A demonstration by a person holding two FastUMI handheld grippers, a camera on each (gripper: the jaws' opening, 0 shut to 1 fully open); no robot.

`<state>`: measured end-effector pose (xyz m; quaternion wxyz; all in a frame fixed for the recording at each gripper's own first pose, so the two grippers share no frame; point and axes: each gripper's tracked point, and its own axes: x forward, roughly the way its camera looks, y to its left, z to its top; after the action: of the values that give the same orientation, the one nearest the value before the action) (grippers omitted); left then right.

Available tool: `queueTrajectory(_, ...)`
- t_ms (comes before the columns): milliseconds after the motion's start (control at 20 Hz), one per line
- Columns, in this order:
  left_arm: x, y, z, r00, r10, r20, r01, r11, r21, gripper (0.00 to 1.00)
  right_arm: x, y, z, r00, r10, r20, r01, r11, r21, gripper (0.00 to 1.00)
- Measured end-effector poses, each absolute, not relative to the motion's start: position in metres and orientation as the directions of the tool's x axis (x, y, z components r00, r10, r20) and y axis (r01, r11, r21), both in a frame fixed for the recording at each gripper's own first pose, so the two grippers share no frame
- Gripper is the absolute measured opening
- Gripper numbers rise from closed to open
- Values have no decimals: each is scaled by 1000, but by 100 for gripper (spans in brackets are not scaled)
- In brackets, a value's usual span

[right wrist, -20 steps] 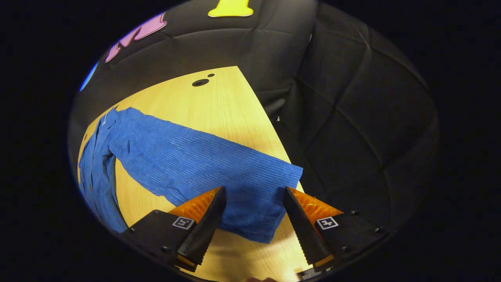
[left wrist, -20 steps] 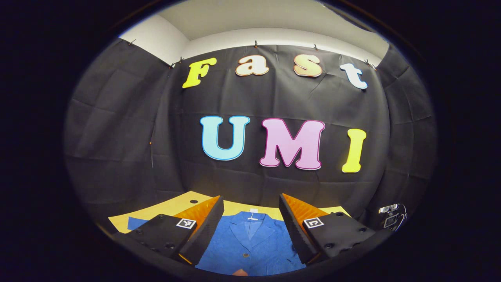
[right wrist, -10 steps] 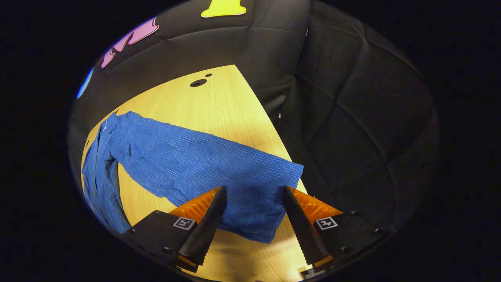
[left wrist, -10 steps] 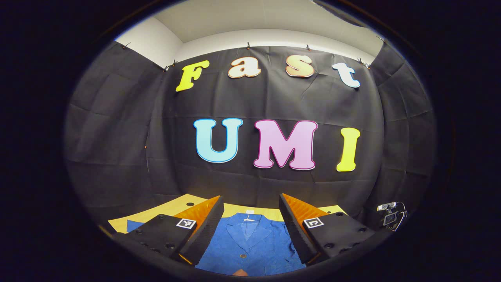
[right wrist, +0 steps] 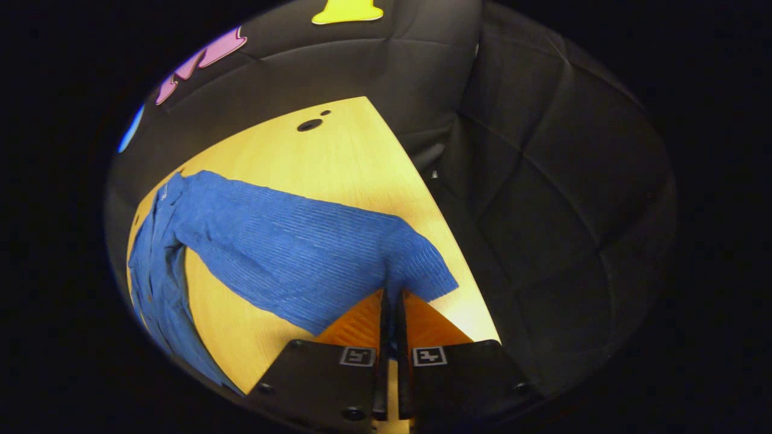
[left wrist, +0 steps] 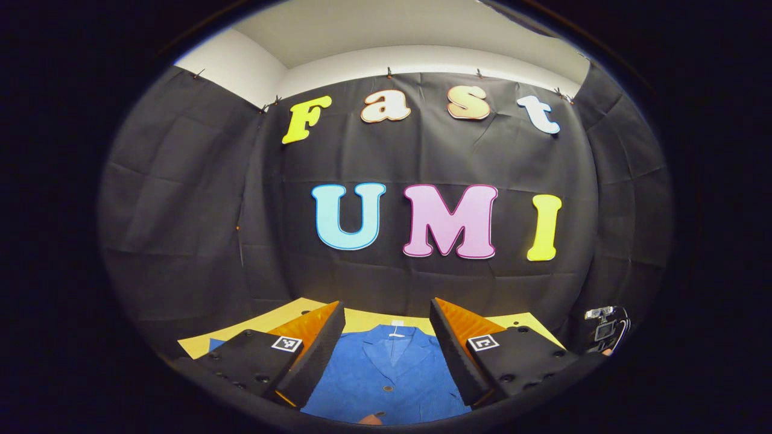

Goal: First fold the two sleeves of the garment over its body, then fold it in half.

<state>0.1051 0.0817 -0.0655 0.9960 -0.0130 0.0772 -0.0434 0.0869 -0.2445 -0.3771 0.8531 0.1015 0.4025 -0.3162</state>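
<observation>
Blue ribbed-fabric button-front jacket lies flat on the light wooden tabletop, collar toward the booth wall. In the left gripper view its collar, a small white neck tag and one dark button sit in the gap between the fingers. In the right gripper view one blue sleeve runs diagonally from the shoulder, far left of the fingers, to the cuff right at the fingertips.

Right gripper: fingers pressed together on the cuff end of the sleeve, fabric puckered into a ridge just ahead of the tips. Bare wood shows either side of the fingers; table's right edge just beyond.

Left gripper: fingers spread wide, nothing between them, above the jacket's chest and apart from it.

Around: two dark round holes in the tabletop, well ahead of the right fingers past the sleeve. Black cloth wall beyond the table. Small device at far right of the left fingers, detail too small to tell. Path to the jacket body unobstructed.
</observation>
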Motion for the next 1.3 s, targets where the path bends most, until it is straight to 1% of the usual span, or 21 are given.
queueTrajectory(100,102,86,-61,986,-75,-149,69,997,-45,82,89,-244,-379,469,-459,-755,611,786,-98,8)
queueTrajectory(200,99,89,-53,990,-61,-129,54,997,-60,80,89,-243,-376,479,-445,-757,615,785,-73,8)
queueTrajectory(250,98,91,-52,991,-51,-124,45,997,-57,80,92,-242,-378,488,-431,-759,613,788,-53,3)
queueTrajectory(350,94,94,-50,993,-36,-116,31,999,-44,80,93,-237,-377,507,-402,-763,594,804,-29,3)
queueTrajectory(450,91,94,-54,992,-24,-125,19,999,-41,80,94,-237,-376,518,-395,-759,583,812,-26,3)
queueTrajectory(650,82,82,-57,990,-26,-135,17,997,-73,80,95,-232,-369,541,-379,-751,569,822,-6,3)
queueTrajectory(850,74,71,-56,991,-32,-132,20,996,-86,80,95,-217,-354,591,-366,-719,532,847,6,2)
queueTrajectory(900,73,71,-57,991,-33,-131,21,996,-91,80,95,-209,-350,605,-352,-714,522,853,21,0)
queueTrajectory(950,72,72,-58,992,-35,-125,22,994,-106,80,94,-201,-346,622,-342,-704,507,861,30,2)
queueTrajectory(1100,76,69,-68,991,-80,-109,62,985,-163,82,81,-187,-330,654,-367,-662,477,879,-16,3)
queueTrajectory(1200,89,71,-73,984,-154,-92,136,976,-171,80,73,-175,-323,662,-398,-636,507,862,-12,2)
queueTrajectory(1300,102,87,-80,971,-206,-120,183,967,-179,82,62,-160,-321,639,-435,-635,560,828,-4,2)
